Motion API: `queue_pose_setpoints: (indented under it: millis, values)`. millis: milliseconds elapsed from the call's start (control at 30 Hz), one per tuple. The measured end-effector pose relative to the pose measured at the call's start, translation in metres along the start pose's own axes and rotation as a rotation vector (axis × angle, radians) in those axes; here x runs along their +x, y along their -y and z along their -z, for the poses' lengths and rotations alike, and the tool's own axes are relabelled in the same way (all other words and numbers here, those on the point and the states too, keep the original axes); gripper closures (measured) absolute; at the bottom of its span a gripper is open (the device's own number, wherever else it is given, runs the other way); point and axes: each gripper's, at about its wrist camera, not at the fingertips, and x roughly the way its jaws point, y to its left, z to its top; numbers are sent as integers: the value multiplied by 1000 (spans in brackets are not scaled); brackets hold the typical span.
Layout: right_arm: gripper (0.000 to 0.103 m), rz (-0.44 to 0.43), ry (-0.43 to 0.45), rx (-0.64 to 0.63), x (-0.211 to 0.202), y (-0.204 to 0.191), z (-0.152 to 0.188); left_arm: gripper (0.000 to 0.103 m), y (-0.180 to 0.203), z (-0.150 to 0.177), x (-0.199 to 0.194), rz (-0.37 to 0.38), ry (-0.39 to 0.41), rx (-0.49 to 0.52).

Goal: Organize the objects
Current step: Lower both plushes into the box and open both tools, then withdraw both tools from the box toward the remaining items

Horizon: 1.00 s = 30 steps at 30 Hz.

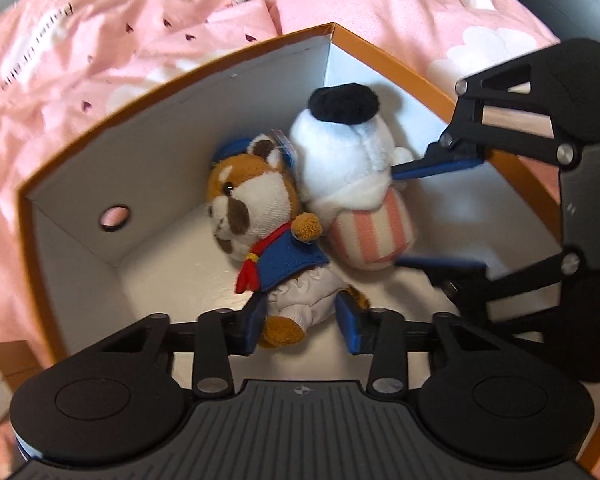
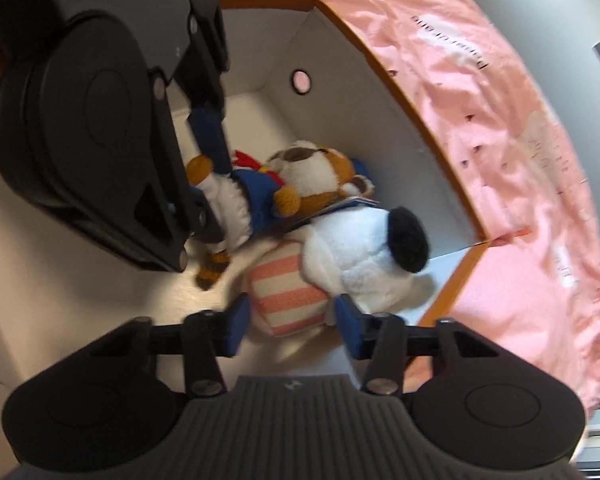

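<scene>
Two plush toys (image 1: pixel 260 220), seemingly released, in box (image 1: pixel 180 92)

Both wrist views look steeply down, close in, into the orange box (image 1: pixel 172 80) on the bed. They face it from different sides, and share its floor and two plush toys.
</scene>
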Motion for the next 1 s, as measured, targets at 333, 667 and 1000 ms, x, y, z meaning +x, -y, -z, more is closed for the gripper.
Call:
queue_pose_setpoints:
  millis: [333, 667, 1000]
  values:
    - [100, 32, -18, 21, 3, 11, 6, 66, 0, -7, 11, 37, 31, -94]
    - [91, 37, 20, 145, -24, 15, 8, 44, 1, 9, -19, -13, 107, -102]
    - [71, 26, 211, 569, -89, 4, 1, 43, -18, 71, -133, -48, 312, -110]
